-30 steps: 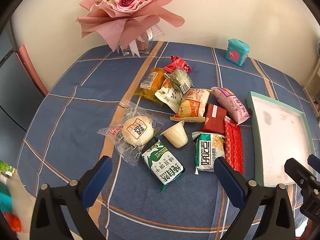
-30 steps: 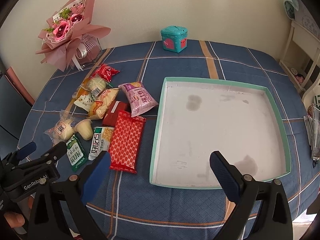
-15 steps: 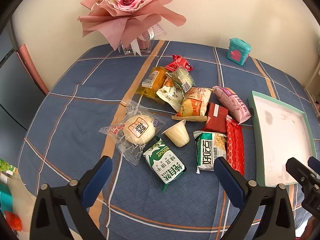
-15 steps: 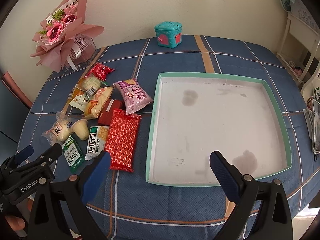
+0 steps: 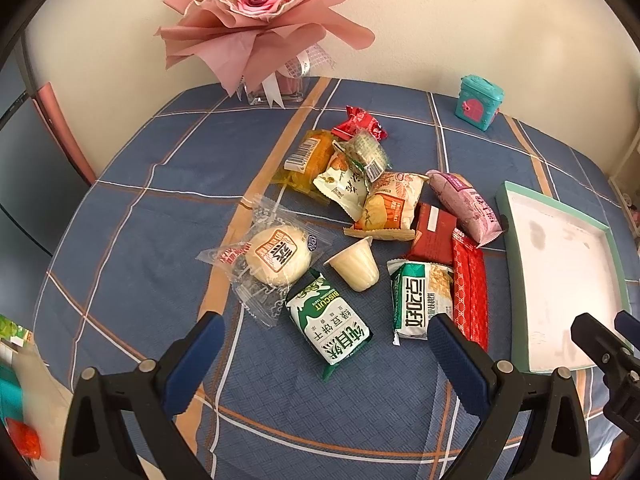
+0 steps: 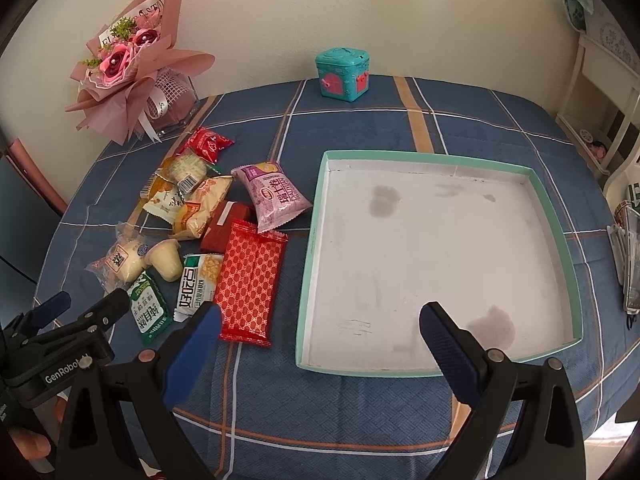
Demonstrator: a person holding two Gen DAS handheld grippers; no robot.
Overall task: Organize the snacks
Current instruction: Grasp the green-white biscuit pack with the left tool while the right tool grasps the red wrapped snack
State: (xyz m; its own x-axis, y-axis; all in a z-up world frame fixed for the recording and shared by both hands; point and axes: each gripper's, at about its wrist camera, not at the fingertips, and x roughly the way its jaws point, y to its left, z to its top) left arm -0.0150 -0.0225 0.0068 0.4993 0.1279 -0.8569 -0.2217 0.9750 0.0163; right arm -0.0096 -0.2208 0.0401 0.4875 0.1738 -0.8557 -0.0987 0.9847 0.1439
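Observation:
Several wrapped snacks lie in a loose pile on the blue checked tablecloth. Among them are a round bun in clear wrap point(image 5: 276, 256), a pudding cup point(image 5: 357, 266), a green biscuit pack point(image 5: 332, 324), a long red pack point(image 6: 251, 280) and a purple pack point(image 6: 275, 196). A shallow teal tray point(image 6: 558, 236) with a white floor lies to their right, with nothing in it. My left gripper point(image 5: 326, 350) is open and empty, just in front of the green biscuit pack. My right gripper point(image 6: 320, 340) is open and empty, over the tray's near left corner.
A pink flower bouquet point(image 5: 260, 20) in a glass vase stands at the table's far left. A small teal box point(image 6: 343, 74) stands at the far edge. A white shelf point(image 6: 604, 92) is off the table's right side. The left gripper also shows in the right wrist view point(image 6: 80, 320).
Both grippers have drifted slightly: the left view shifted a little so the snacks sit nearer its centre, and the right view moved slightly right and closer to the tray. No snack has moved.

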